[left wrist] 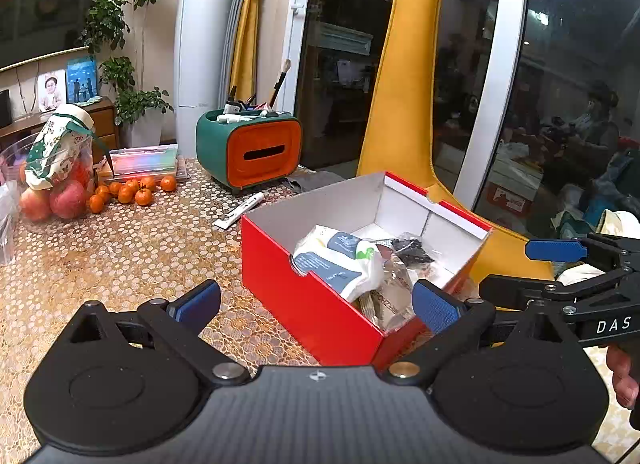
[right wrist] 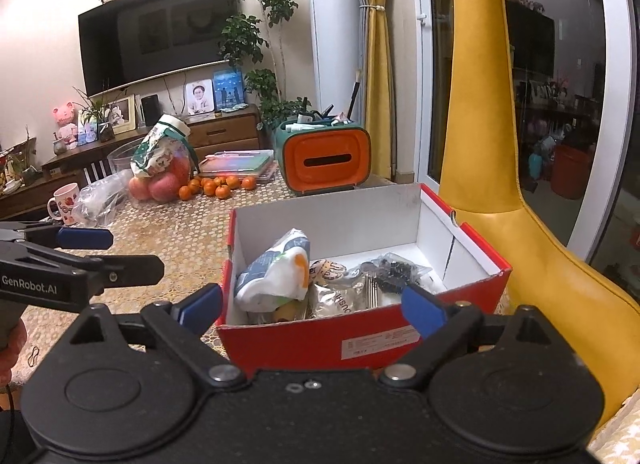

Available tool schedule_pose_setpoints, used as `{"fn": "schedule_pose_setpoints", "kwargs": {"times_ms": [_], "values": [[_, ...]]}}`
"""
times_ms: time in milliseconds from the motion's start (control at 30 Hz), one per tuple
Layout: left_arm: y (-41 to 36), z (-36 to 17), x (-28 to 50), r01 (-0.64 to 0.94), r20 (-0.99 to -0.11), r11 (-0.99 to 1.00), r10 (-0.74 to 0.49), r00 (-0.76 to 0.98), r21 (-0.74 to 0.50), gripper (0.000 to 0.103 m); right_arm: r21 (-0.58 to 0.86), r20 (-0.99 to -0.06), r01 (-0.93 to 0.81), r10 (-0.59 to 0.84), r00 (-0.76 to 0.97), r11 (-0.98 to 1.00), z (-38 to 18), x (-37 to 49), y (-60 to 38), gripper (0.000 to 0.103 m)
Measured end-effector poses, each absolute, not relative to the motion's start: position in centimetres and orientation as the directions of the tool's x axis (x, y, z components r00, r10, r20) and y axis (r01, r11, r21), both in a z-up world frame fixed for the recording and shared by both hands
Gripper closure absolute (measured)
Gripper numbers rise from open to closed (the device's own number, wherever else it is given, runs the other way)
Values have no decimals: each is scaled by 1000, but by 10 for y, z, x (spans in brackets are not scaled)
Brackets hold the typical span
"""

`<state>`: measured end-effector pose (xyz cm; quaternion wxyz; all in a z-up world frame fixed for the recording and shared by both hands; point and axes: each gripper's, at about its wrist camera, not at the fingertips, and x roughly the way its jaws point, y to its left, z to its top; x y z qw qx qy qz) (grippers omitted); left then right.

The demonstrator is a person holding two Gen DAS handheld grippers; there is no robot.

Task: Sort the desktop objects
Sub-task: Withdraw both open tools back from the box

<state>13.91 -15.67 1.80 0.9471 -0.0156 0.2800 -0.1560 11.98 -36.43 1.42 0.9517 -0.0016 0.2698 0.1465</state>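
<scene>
A red box with a white inside (left wrist: 316,304) (right wrist: 400,220) stands on the table's near right part. It holds a white-and-blue packet (left wrist: 340,260) (right wrist: 276,272), a silver foil pouch (right wrist: 340,300) and a clear bag of dark bits (left wrist: 412,250) (right wrist: 394,268). My left gripper (left wrist: 316,306) is open and empty, just before the box's near wall. My right gripper (right wrist: 312,306) is open and empty, over the box's front wall. Each gripper shows in the other's view, the right one (left wrist: 532,268) and the left one (right wrist: 120,250). A white pen (left wrist: 240,210) lies on the table behind the box.
A green-and-orange organiser with pens (left wrist: 250,146) (right wrist: 324,156) stands at the back. Small oranges (left wrist: 132,192) (right wrist: 216,186), apples (left wrist: 52,200), a printed bag (left wrist: 56,148), a flat plastic case (left wrist: 144,158) and a mug (right wrist: 64,200) are at the back left. A yellow chair (right wrist: 500,184) stands to the right.
</scene>
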Motion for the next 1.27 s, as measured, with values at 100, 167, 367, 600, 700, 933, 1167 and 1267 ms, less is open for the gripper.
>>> {"fn": "schedule_pose_setpoints", "kwargs": {"times_ms": [100,167,367,600,700,933,1167,1267], "values": [[-157,20,131,296,-528,950,-304,793,-103,1,72,-504,-280,277,818,957,17,112,-363,5],[-157,22,126,305,-531,948,-305,790,-91,1,79,-501,-285,285,817,955,19,107,-362,5],[-157,23,114,315,-535,947,-301,789,-68,1,86,-492,-288,292,820,954,24,96,-358,3],[-153,27,103,286,-528,957,-262,808,-38,1,93,-491,-283,291,821,955,25,88,-355,2],[-150,28,103,282,-528,958,-263,807,-47,1,100,-492,-276,288,821,956,24,86,-353,2],[-146,26,102,280,-529,959,-263,807,-48,1,114,-497,-258,280,821,959,23,83,-351,2],[-138,23,101,273,-525,961,-259,811,-51,1,133,-510,-245,278,814,960,19,82,-345,2],[-129,23,101,260,-526,963,-258,811,-71,1,143,-515,-240,279,811,960,17,82,-339,2]]}}
